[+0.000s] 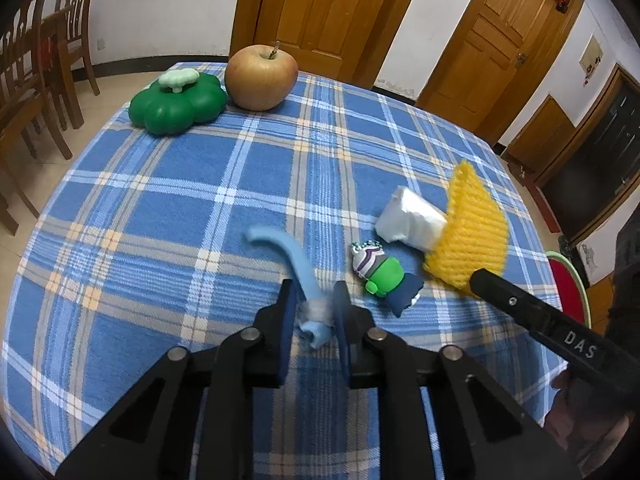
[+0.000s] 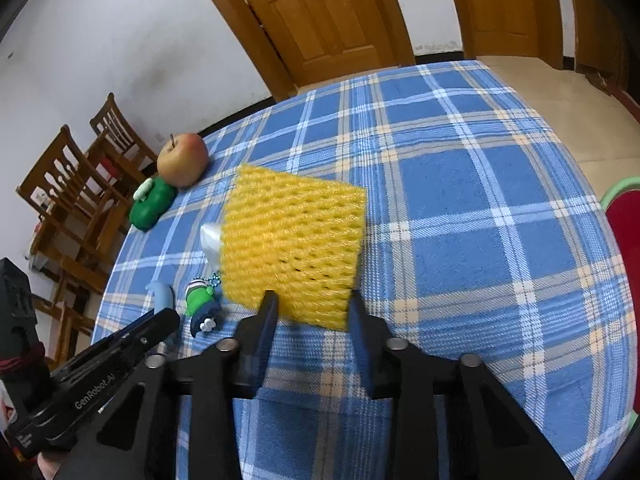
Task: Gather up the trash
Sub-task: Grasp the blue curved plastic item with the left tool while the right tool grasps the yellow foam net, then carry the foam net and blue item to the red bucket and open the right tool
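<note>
A light blue strip (image 1: 298,258) with a whitish wad at its near end curls up off the checked tablecloth (image 1: 160,220). My left gripper (image 1: 314,300) is shut on that near end. A yellow foam fruit net (image 2: 292,236) stands tilted, its near edge pinched between the pads of my right gripper (image 2: 312,304). In the left wrist view the same net (image 1: 472,228) rises above the right gripper (image 1: 480,278). A crumpled white packet (image 1: 412,220) lies half behind the net. In the right wrist view the left gripper (image 2: 168,318) covers the strip (image 2: 162,294).
A small green and navy toy keychain (image 1: 384,276) lies between the two grippers. An apple (image 1: 260,78) and a green flower-shaped lid (image 1: 178,106) sit at the far edge. Wooden chairs (image 1: 36,80) stand to the left, and a red seat (image 2: 624,232) to the right.
</note>
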Action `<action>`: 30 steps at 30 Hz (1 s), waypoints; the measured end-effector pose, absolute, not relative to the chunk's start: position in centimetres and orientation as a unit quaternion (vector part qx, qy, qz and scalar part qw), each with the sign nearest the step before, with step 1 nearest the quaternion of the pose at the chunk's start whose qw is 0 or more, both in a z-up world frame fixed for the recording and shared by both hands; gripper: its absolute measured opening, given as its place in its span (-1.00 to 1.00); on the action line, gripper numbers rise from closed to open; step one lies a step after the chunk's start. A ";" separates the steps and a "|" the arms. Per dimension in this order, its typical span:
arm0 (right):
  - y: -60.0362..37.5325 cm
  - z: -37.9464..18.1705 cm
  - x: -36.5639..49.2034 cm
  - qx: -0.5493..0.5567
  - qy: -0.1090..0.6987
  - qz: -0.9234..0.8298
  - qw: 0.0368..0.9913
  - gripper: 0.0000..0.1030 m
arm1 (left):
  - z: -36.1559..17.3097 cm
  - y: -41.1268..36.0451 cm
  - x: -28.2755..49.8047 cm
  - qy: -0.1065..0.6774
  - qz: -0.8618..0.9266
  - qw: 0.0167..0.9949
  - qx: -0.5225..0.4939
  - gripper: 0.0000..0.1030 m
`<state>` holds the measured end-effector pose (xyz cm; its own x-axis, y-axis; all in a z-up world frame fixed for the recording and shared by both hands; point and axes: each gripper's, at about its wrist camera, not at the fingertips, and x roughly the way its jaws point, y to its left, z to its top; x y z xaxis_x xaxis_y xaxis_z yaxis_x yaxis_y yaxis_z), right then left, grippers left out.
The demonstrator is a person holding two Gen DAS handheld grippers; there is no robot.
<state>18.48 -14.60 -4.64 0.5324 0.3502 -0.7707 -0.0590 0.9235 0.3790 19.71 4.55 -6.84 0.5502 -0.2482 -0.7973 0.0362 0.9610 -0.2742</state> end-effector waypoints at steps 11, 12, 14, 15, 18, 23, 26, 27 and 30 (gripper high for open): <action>-15.5 -3.5 16.1 0.181 0.431 0.143 0.872 -0.86 | -5.9 4.8 18.7 0.452 -0.091 0.878 -0.131 -0.73; -15.6 -3.2 15.8 0.183 0.426 0.143 0.874 -0.86 | -5.6 4.8 18.4 0.449 -0.093 0.879 -0.132 -0.73; -16.0 -2.5 15.0 0.186 0.416 0.142 0.879 -0.86 | -5.1 4.7 18.0 0.444 -0.096 0.881 -0.133 -0.73; -16.2 -2.2 14.6 0.188 0.411 0.141 0.881 -0.86 | -4.9 4.6 17.7 0.441 -0.099 0.882 -0.133 -0.73; -16.7 -1.6 13.6 0.194 0.400 0.139 0.885 -0.86 | -4.0 4.2 16.9 0.433 -0.106 0.885 -0.133 -0.73; -18.3 -0.6 11.6 0.208 0.385 0.129 0.890 -0.86 | -2.6 3.4 15.5 0.420 -0.120 0.890 -0.129 -0.73; -19.5 0.0 10.3 0.213 0.374 0.118 0.895 -0.86 | -1.8 2.5 14.9 0.414 -0.131 0.892 -0.124 -0.73; -19.9 0.2 9.9 0.215 0.371 0.115 0.896 -0.86 | -1.7 2.3 14.7 0.413 -0.133 0.893 -0.122 -0.73; -21.4 0.8 8.7 0.229 0.363 0.105 0.897 -0.86 | -0.9 1.1 14.0 0.407 -0.146 0.894 -0.115 -0.73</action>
